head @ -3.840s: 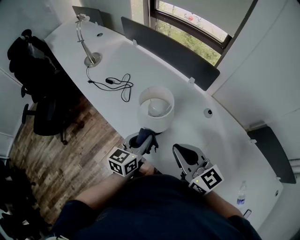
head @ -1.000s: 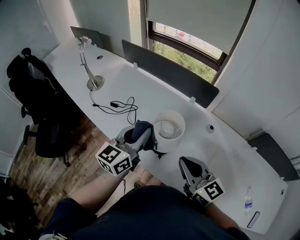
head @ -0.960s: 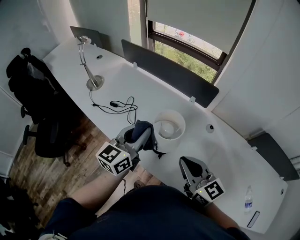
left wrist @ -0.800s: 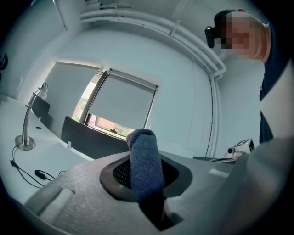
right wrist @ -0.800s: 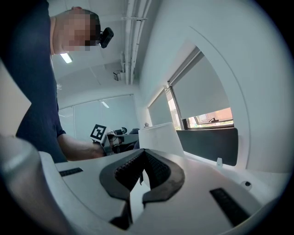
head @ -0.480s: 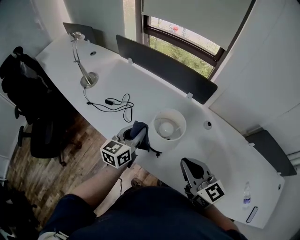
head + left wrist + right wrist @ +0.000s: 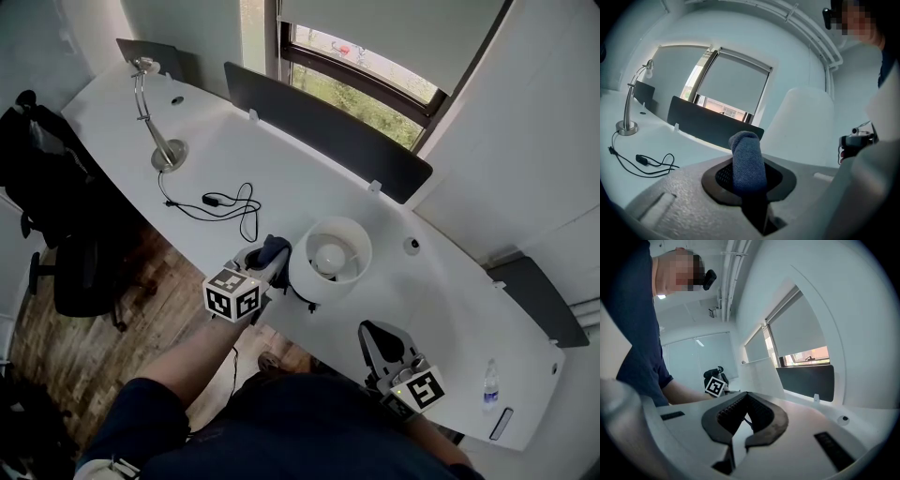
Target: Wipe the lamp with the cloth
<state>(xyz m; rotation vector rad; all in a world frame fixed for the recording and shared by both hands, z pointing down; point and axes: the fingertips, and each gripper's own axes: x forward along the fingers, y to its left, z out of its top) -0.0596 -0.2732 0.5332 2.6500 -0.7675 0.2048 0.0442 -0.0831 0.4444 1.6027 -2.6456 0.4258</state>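
One blue cloth [image 7: 275, 248] clamped in the left gripper [image 7: 748, 182], right beside the white lamp [image 7: 330, 259] shade on the curved surface [image 7: 281, 178], right gripper [image 7: 377, 339] closed, empty, nearer the person

Lamp [image 7: 330, 260] shade: plain white, same white as the table [image 7: 281, 178]. Cloth [image 7: 272, 251] just left of lamp: dark blue, fine knit texture. Left hand-held gripper [image 7: 749, 185]: grey shell, black pads, black-and-white square-marker cube. Right hand-held gripper [image 7: 373, 334], below-right of lamp: same scheme. Cable [image 7: 230, 199] left of lamp: black. Floor [image 7: 84, 347]: brown wood planks.
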